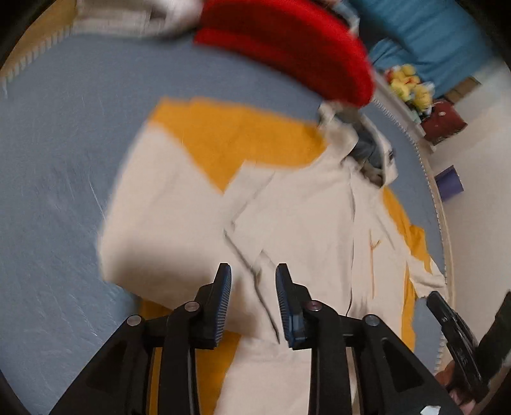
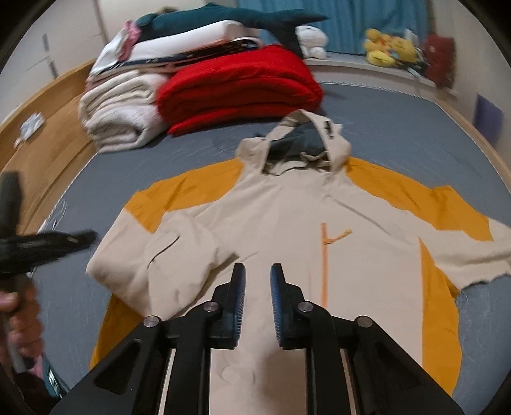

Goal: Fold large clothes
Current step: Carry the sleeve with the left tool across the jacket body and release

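A cream and mustard-yellow hooded jacket (image 2: 287, 230) is spread front-up on the grey-blue bedsheet (image 2: 399, 134), its hood (image 2: 306, 143) pointed toward the far end of the bed. One sleeve (image 2: 166, 252) is seen folded in across the chest, while the other sleeve (image 2: 472, 242) is laid out to the side. An orange zip line (image 2: 324, 265) is seen down the front. The left gripper (image 1: 254, 281) is held above the folded sleeve area, its blue-padded jaws parted with nothing between them; cloth is seen through the gap but is not pinched. The right gripper (image 2: 258, 281) is held over the lower front of the jacket, its jaws narrowly apart and likewise empty. A hand (image 2: 22, 306) is glimpsed at the left edge of the right wrist view, wrapped round the other tool's handle. Beyond the hood, a folded red blanket (image 2: 236, 89) is stacked beside a cream blanket (image 2: 118, 111) and further bedding. Yellow plush toys (image 2: 388, 48) are lined on a ledge before a blue curtain (image 2: 351, 22).
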`<state>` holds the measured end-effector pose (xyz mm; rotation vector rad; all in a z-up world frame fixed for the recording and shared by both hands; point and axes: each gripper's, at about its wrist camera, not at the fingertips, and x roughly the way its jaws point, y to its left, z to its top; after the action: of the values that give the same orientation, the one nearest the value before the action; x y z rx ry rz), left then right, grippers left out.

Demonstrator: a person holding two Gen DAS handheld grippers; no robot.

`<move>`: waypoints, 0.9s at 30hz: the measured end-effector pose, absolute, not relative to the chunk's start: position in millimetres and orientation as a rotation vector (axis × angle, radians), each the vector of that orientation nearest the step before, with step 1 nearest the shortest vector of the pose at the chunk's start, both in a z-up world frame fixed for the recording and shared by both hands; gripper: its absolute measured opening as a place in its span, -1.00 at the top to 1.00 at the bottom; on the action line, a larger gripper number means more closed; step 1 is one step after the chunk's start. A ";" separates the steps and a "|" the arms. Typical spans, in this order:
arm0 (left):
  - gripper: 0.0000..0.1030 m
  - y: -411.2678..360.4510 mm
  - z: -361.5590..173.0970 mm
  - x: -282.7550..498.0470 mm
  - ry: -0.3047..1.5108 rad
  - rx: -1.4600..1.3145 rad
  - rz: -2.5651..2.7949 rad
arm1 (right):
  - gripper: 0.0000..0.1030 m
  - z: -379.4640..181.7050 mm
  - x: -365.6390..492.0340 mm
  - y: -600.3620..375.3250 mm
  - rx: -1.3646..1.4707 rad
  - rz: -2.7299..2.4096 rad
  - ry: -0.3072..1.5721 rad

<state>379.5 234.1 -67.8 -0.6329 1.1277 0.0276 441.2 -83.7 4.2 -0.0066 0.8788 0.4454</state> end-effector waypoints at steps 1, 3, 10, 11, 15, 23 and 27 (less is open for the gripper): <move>0.52 235.7 -78.1 385.4 1.146 -0.659 0.003 | 0.67 2.6 439.3 -79.4 -0.012 0.459 0.880; 0.50 241.2 -93.6 396.2 1.158 -0.699 0.004 | 0.65 -2.4 437.7 -73.7 -0.008 0.485 0.895; 0.31 243.4 -138.0 405.0 1.213 -0.840 -0.051 | 0.31 -13.4 429.2 -53.2 -0.031 0.561 0.900; 0.36 241.6 -135.4 406.6 1.216 -0.828 -0.055 | 0.30 -14.9 428.4 -51.3 -0.034 0.568 0.901; 0.79 230.7 -121.6 412.1 1.169 -0.776 -0.110 | 0.28 -22.2 425.8 -42.0 -0.042 0.606 0.916; 0.88 187.8 -75.5 414.7 1.030 -0.762 -0.451 | 0.27 -29.0 420.3 -23.2 -0.046 0.694 0.921; 0.88 153.6 -64.3 415.2 1.046 -0.710 -0.589 | 0.27 -35.5 416.0 -16.0 -0.025 0.736 0.938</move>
<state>415.2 153.6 -64.3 -0.7098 1.0462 -0.5892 416.0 -16.0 -35.5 -0.0252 0.9376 0.7364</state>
